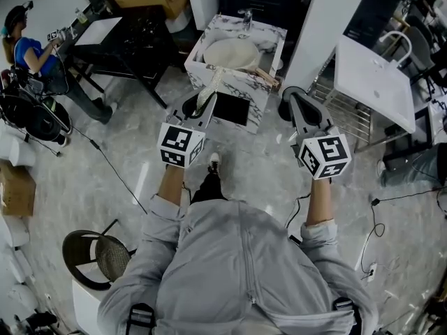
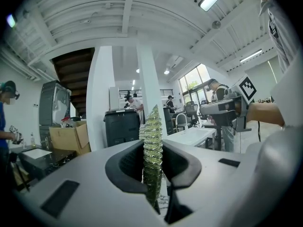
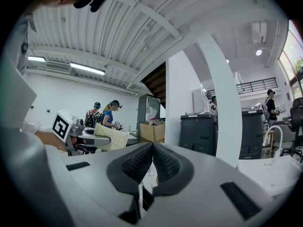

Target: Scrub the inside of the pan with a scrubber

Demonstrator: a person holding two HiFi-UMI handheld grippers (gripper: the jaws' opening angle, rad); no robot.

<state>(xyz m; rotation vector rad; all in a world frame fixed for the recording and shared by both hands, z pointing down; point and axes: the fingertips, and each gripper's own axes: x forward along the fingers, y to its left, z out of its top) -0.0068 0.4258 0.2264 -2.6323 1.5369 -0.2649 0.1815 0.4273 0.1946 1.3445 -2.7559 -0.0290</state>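
Observation:
In the head view, a pale round pan (image 1: 229, 53) with a brownish handle (image 1: 265, 79) lies in the marble sink stand (image 1: 269, 37) straight ahead of me. My left gripper (image 1: 198, 103) is shut on the scrubber (image 1: 211, 86), a pale mesh pad that sticks out toward the sink's near edge. In the left gripper view the greenish scrubber (image 2: 152, 145) stands on edge, pinched between the jaws. My right gripper (image 1: 290, 95) hangs level with the left one, to the right of the sink; its pads (image 3: 142, 162) meet with nothing between them.
A person (image 1: 28, 47) works at a black table (image 1: 133, 40) at the far left. A white table (image 1: 370, 82) and a wire rack (image 1: 346, 117) stand to the right. A round chair (image 1: 98, 257) is behind me on the left, and cables (image 1: 115, 173) cross the floor.

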